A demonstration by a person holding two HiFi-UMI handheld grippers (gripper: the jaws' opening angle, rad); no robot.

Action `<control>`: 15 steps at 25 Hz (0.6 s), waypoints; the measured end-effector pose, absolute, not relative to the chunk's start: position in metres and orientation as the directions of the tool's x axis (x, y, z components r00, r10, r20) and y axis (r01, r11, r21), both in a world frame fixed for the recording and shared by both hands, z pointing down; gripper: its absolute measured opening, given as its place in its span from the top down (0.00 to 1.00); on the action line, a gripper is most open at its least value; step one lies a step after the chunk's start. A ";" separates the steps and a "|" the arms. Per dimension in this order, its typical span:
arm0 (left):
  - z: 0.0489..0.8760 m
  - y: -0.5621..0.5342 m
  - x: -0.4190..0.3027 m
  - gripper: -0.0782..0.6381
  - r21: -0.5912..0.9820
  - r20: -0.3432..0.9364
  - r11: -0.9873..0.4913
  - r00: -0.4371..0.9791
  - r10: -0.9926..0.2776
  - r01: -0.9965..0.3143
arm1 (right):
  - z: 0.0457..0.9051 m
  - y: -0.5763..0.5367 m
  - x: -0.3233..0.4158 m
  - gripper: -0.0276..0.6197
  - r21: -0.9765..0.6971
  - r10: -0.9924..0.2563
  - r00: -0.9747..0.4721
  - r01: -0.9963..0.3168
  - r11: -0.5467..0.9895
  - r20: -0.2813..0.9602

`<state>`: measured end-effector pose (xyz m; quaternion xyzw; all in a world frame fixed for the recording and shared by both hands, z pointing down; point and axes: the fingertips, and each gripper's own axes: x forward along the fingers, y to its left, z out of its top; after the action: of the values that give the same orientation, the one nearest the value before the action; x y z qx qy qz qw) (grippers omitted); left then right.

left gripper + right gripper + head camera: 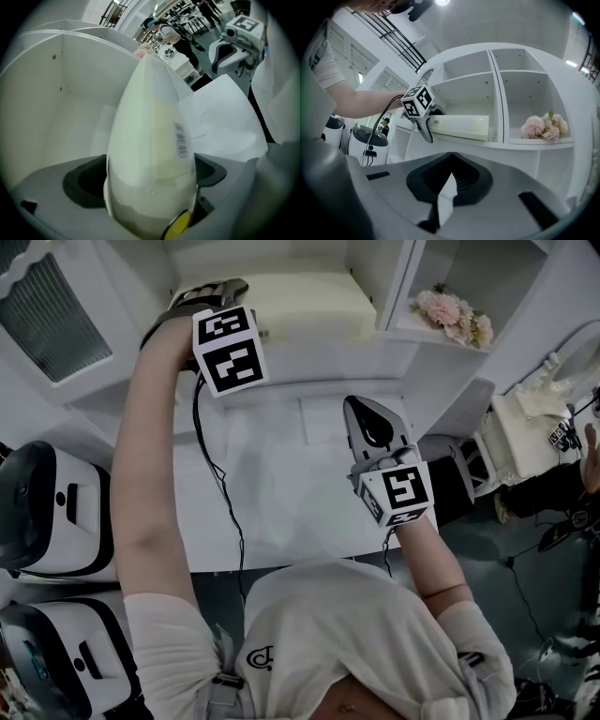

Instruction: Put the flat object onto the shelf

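The flat object point(150, 140) in the shelf point(394, 343) looks like smooth, faintly glossy cream plastic and carries a paper barcode label point(180, 138). The shelf itself is smooth white painted board with a soft sheen. In the shelf's next compartment the pink flowers point(457, 317) look like cloth, and in front of the shelf the right gripper point(362, 414) is matt grey plastic.

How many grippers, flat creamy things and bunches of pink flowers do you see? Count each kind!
Grippers: 2 (left gripper, right gripper)
Flat cream object: 1
Bunch of pink flowers: 1
Total: 4
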<state>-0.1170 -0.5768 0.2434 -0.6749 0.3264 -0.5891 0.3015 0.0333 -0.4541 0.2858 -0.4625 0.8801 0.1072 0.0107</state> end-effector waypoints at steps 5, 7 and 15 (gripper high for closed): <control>0.217 -0.574 -0.109 0.12 -0.876 0.446 -0.466 0.156 -0.881 -0.127 | 0.285 -0.455 0.032 0.95 0.171 -0.812 -0.570 -0.818 0.549 -0.121; 0.207 -0.569 -0.110 0.12 -0.921 0.350 -0.370 0.159 -0.923 -0.124 | 0.284 -0.453 0.030 0.95 0.174 -0.809 -0.575 -0.815 0.552 -0.123; 0.211 -0.523 -0.118 0.14 -0.969 0.193 -0.216 0.170 -0.966 -0.124 | 0.285 -0.441 0.014 0.95 0.172 -0.797 -0.592 -0.803 0.571 -0.118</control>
<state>-0.1184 -0.5228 0.2106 -0.6209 0.4388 -0.4715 0.4467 0.0143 -0.4406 0.2853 -0.4515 0.8861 0.1040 0.0135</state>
